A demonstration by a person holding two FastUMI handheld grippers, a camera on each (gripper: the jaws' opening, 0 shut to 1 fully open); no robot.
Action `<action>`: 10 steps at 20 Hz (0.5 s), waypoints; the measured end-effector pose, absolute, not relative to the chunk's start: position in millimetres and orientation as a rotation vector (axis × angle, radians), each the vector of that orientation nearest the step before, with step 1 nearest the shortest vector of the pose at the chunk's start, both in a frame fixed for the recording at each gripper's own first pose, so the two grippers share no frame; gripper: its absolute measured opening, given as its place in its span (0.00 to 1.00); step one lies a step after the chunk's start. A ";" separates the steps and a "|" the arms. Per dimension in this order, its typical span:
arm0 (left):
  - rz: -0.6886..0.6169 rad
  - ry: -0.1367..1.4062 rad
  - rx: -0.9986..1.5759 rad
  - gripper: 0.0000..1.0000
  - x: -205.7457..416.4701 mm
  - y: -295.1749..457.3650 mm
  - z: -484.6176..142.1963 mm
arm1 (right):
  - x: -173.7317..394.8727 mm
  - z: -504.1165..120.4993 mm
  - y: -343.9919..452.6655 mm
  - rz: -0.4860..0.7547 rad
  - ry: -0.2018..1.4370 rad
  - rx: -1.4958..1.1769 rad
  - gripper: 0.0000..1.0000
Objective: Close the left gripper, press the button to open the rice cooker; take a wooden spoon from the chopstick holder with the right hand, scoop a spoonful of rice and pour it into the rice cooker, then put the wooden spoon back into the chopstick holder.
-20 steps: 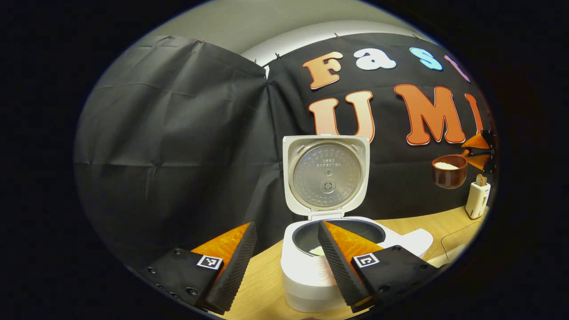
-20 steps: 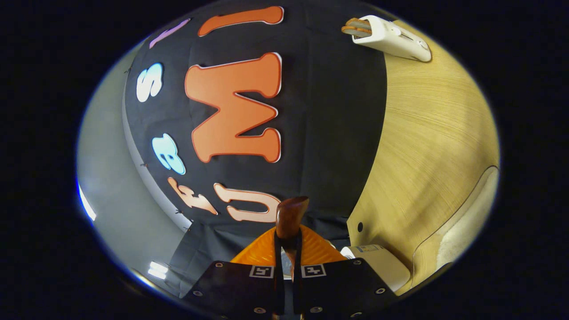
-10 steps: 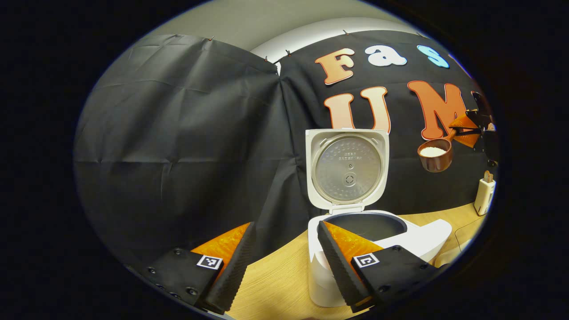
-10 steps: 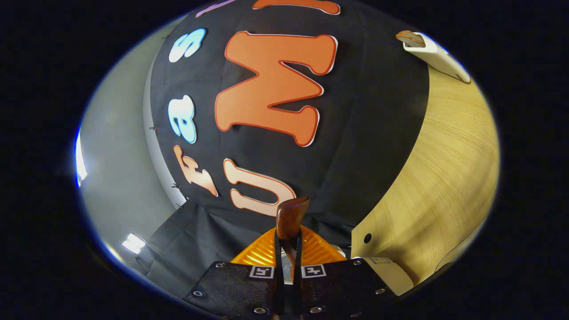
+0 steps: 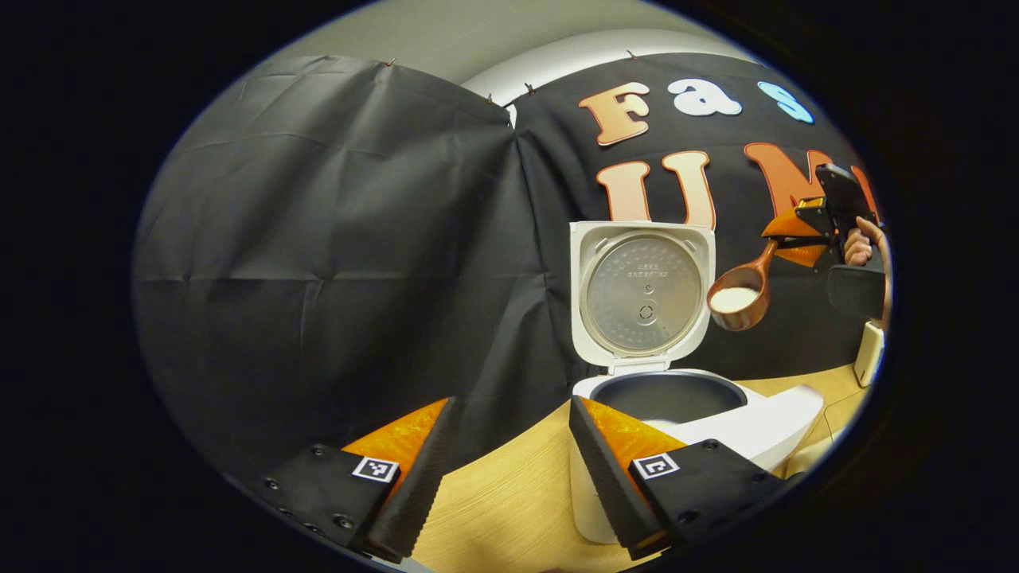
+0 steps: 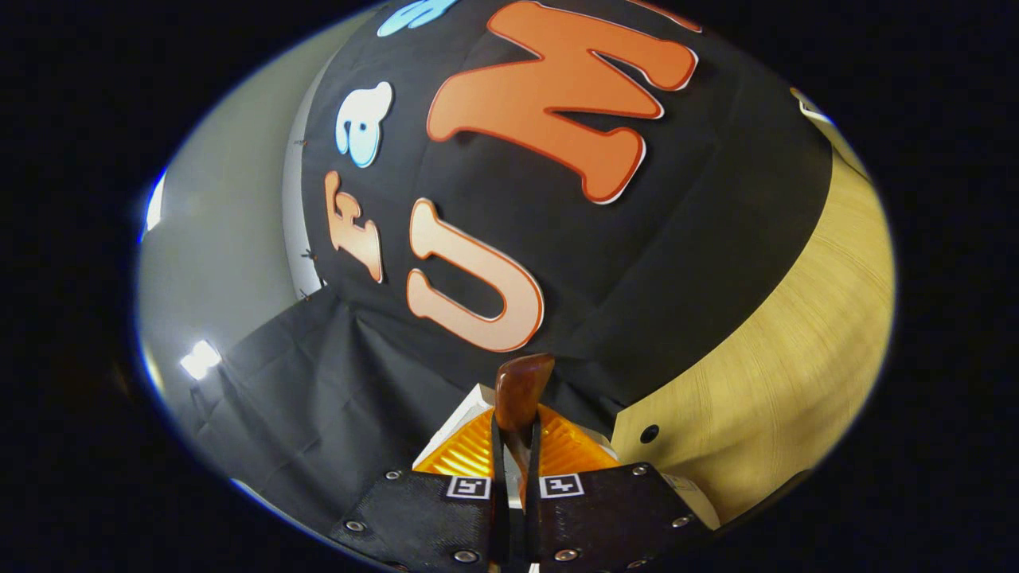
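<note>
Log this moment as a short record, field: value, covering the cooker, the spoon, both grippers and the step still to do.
rice cooker: on the wooden table, lid open and standing upright, inner pot exposed
wooden spoon: in the air to the right of the lid, above the cooker, bowl filled with white rice
right gripper: shut on the spoon's handle, held by a hand
left gripper: open, holding nothing, in front of the cooker
chopstick holder: on the table at far right
remaining: pour rice into pot, return spoon to holder

Your left tool (image 5: 509,469) and right tool (image 6: 514,446) both have black screw-studded bodies, square coded markers and ribbed finger faces.
</note>
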State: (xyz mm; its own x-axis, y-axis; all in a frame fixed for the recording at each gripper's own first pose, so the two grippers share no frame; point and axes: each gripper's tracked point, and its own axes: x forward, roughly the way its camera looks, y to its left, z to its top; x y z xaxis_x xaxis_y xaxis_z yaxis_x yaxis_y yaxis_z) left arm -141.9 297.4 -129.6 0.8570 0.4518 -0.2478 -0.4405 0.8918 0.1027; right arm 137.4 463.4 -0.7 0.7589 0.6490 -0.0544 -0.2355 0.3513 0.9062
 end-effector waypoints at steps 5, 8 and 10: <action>0.490 0.267 0.044 0.91 -144.4 297.1 -128.8 | 131.0 -10.2 498.6 0.681 0.405 0.902 0.08; 0.505 0.280 0.038 0.91 -146.0 296.1 -130.8 | 125.9 -9.7 508.3 0.714 0.344 0.783 0.08; 0.512 0.286 0.035 0.91 -147.1 295.4 -132.5 | 125.9 -10.3 516.7 0.740 0.297 0.693 0.07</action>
